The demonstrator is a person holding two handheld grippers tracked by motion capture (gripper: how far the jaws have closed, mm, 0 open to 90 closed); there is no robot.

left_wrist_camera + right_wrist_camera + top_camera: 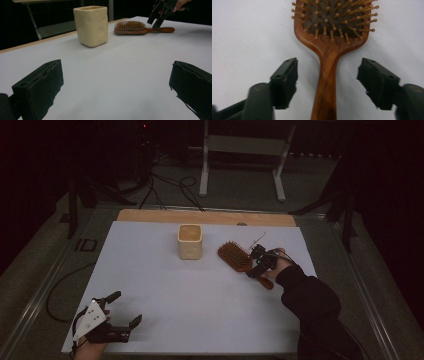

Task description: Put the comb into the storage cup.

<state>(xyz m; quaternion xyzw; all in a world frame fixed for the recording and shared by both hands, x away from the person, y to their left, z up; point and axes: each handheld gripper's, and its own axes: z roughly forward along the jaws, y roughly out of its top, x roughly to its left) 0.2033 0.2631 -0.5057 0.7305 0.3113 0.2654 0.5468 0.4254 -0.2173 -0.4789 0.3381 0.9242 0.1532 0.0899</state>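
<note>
The wooden hairbrush lies flat on the white tabletop, bristles up, at the right of the far half of the sheet. Its paddle head points toward the far left and its handle runs back toward the person's right side. In the right gripper view the handle passes straight up the middle between the two black jaws, with a gap of bare tabletop on each side, so neither pad touches the wood. The right claw is spread wide and straddles the handle just below the neck where it widens into the head. In the high view the right claw sits over the handle, held by a hand in a dark sleeve.

Just left of the brush head, apart from it, a cream square cup stands upright with its mouth open to the top.

Well away, at the near left corner of the tabletop, the left claw rests low with its jaws spread, holding nothing.
</note>
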